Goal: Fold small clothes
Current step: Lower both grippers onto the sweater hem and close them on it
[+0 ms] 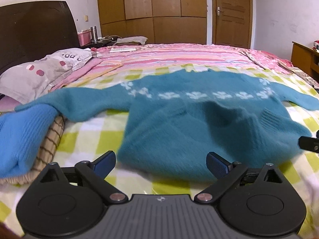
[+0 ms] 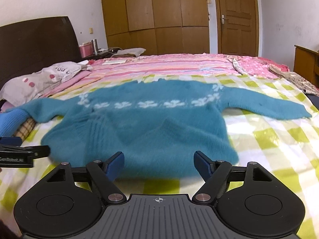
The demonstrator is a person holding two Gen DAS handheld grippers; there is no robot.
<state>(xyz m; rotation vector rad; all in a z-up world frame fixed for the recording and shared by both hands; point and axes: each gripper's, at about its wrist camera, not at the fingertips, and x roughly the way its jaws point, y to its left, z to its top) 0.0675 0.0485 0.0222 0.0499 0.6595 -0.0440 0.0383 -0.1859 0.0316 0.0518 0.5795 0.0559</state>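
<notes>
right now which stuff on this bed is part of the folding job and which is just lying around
Part of the job:
- teal sweater, spread flat on the checked sheet
- left claw and right claw, both open, empty
- blue knit garment, likely also for folding

Just lying about:
- pillow
- pink basket
- metal flask
- wardrobe

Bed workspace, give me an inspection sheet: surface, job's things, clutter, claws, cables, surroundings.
Surface: bed with green checked sheet, pink striped blanket behind.
Job's things: teal sweater spread out, sleeves out, hem nearest.
Clutter: blue knit garment at left on a checked cloth; pillow.
Claws: left claw open; right claw open; nothing held.
Cables: thin cord on nightstand, unclear.
Surroundings: wardrobe, door, headboard.
</notes>
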